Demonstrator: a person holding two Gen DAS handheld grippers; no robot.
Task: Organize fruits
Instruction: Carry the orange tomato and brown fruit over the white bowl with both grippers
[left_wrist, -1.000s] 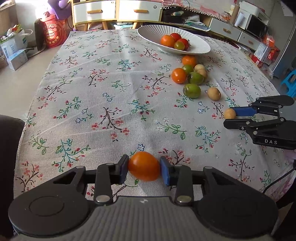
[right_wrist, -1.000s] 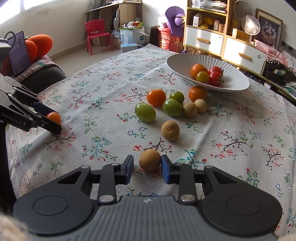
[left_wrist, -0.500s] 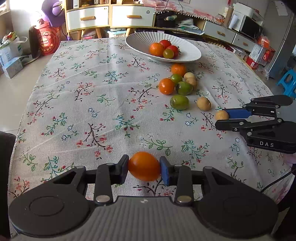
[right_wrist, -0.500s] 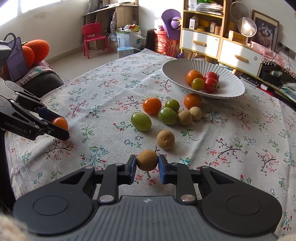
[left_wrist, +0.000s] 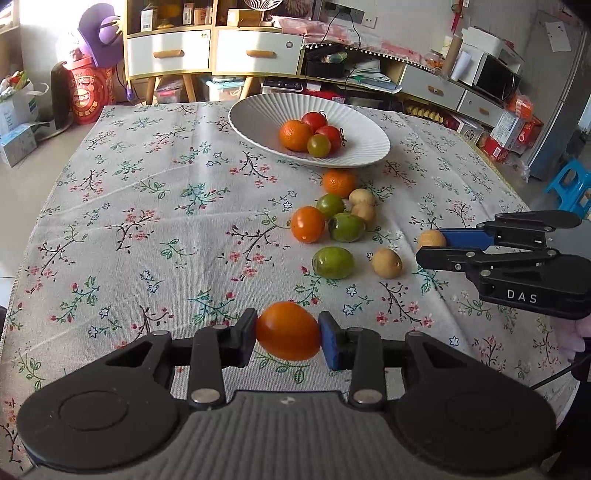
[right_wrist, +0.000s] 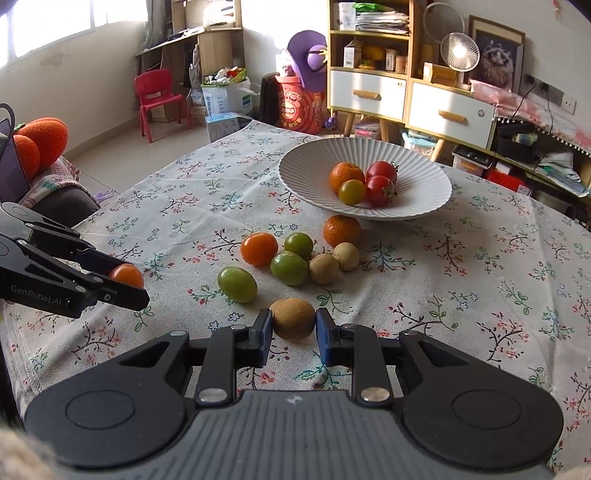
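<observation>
My left gripper is shut on an orange tomato and holds it above the floral tablecloth; it also shows in the right wrist view. My right gripper is shut on a brown round fruit, lifted off the cloth; it shows at the right of the left wrist view. A white ribbed bowl at the far side holds a mandarin, two red tomatoes and a yellow-green tomato. Several loose fruits lie on the cloth in front of the bowl.
Past the table stand white drawer cabinets, shelves and boxes. A red child's chair and a couch with an orange cushion are on the left. The table's edges are near on both sides.
Both grippers have risen and moved toward the bowl with their fruits. The right gripper closed on the brown fruit and lifted it off the cloth.
</observation>
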